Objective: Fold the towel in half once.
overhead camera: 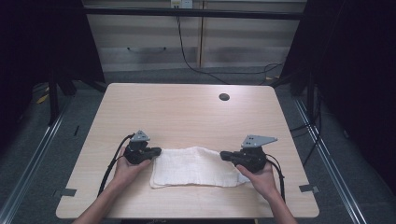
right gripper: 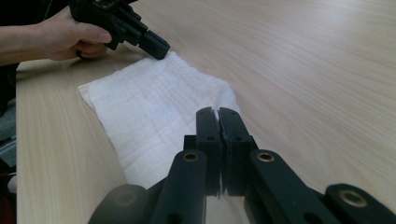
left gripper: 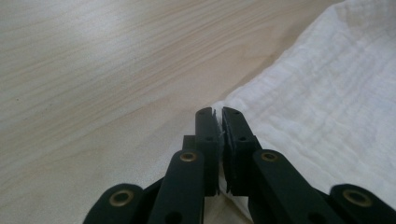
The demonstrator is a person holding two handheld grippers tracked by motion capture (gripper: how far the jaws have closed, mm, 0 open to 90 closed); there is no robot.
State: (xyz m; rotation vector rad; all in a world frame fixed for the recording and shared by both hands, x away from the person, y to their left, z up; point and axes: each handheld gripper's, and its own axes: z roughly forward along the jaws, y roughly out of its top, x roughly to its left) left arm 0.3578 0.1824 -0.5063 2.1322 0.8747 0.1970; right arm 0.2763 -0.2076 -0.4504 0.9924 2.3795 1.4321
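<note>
A white folded cloth (overhead camera: 191, 165) lies flat on the near part of the wooden table (overhead camera: 187, 112). My left gripper (overhead camera: 158, 150) is at the cloth's far left corner. In the left gripper view its jaws (left gripper: 219, 114) are shut, with a thin edge of the cloth (left gripper: 327, 93) pinched between the pads. My right gripper (overhead camera: 223, 154) is at the cloth's far right edge. In the right gripper view its jaws (right gripper: 217, 114) are shut, with a sliver of white between them and the cloth (right gripper: 154, 102) stretching away toward the left gripper (right gripper: 159, 49).
A round dark cable hole (overhead camera: 224, 97) sits in the table's far right part. A person's hands hold both grippers near the front edge. Black cables trail from the grippers. Pale cabinets (overhead camera: 196, 42) and dark floor lie beyond the table.
</note>
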